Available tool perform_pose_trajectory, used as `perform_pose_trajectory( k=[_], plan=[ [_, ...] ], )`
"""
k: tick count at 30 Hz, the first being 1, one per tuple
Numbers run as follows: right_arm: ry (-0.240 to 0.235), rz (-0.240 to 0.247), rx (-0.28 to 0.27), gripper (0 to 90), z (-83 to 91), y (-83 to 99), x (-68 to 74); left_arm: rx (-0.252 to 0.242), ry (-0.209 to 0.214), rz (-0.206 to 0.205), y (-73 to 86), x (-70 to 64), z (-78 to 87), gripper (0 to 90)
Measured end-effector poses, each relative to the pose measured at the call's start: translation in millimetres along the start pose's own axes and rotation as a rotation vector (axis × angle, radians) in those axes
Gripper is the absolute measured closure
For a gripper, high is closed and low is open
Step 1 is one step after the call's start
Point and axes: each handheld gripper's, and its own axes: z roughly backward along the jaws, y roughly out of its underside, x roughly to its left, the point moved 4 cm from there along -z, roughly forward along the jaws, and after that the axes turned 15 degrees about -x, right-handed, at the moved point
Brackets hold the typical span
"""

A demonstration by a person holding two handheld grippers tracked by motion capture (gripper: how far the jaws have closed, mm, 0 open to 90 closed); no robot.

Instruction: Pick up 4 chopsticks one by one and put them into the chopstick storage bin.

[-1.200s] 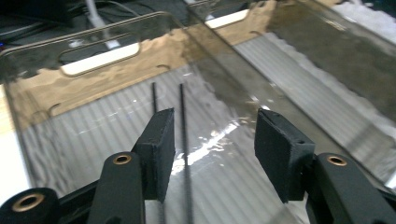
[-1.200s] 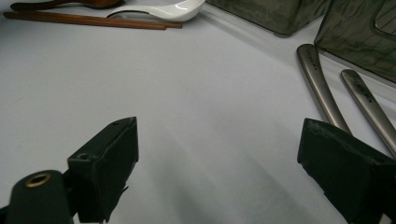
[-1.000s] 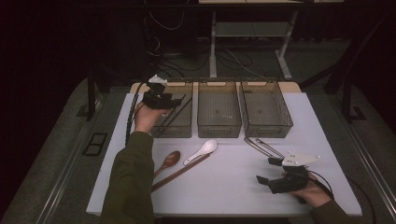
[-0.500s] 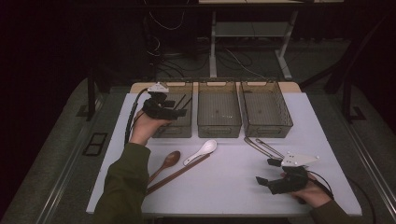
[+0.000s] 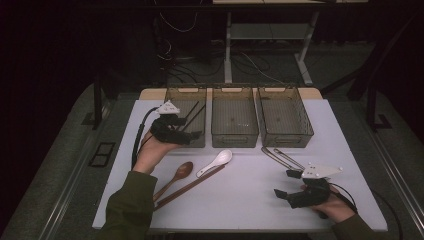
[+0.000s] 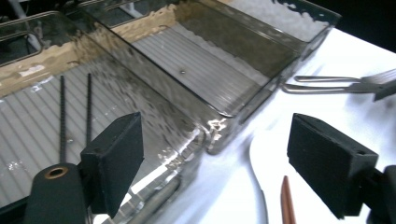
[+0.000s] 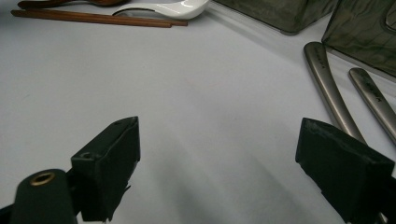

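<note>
two black chopsticks point(image 5: 189, 113) now lie in the left bin point(image 5: 185, 116), and the left gripper point(image 5: 192, 137) has pulled back over that bin's near wall, jaws wide and empty, so that drop looks done, while the right gripper point(image 5: 286, 183) sits well off, also gaping with nothing in it.

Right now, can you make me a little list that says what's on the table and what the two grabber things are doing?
Left gripper: jaws open, at the front edge of the left smoky clear plastic bin
Right gripper: jaws open, low over the white table
Left bin contents: two thin black chopsticks
Middle bin: looks bare
Right bin: looks bare
On table: white ceramic soup spoon, brown wooden spoon, brown wooden chopsticks, two silver metal utensil handles
</note>
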Motion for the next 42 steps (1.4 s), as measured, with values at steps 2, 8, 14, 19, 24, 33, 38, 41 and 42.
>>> perform_pose_trajectory(
  k=[2,8,14,19,24,33,38,41,42],
  plan=[
    [0.0,-0.001,-0.001,13.7,0.0,-0.1,0.2,-0.004,0.007,0.0,2.4,-6.1,2.4,16.1],
    [-0.002,-0.007,0.002,13.7,0.0,0.0,1.0,-0.02,0.032,-0.006,12.1,-21.9,10.2,14.7],
    [-0.002,-0.004,0.001,13.7,0.0,0.0,0.6,-0.006,0.037,-0.031,23.5,-31.8,16.9,14.7],
    [-0.002,-0.002,0.002,13.7,0.3,-0.1,0.5,-0.02,0.041,-0.04,34.0,-40.1,23.9,14.7],
    [0.001,-0.004,0.004,14.2,0.7,0.3,0.7,-0.025,0.051,-0.048,45.3,-47.7,31.6,14.6],
    [0.02,0.001,0.008,14.1,-0.1,0.9,0.2,-0.001,0.064,-0.047,63.5,-58.3,39.9,14.6],
    [0.032,0.005,0.031,14.2,0.1,1.3,-2.5,0.025,0.054,-0.055,77.4,-62.0,43.7,14.6],
    [0.035,0.005,0.034,14.1,0.1,1.4,-2.5,0.046,0.05,-0.076,85.3,-64.5,45.5,14.7],
    [0.034,0.004,0.034,14.1,0.1,1.4,-2.4,0.048,0.046,-0.073,87.7,-65.1,46.4,14.7]
  ],
)
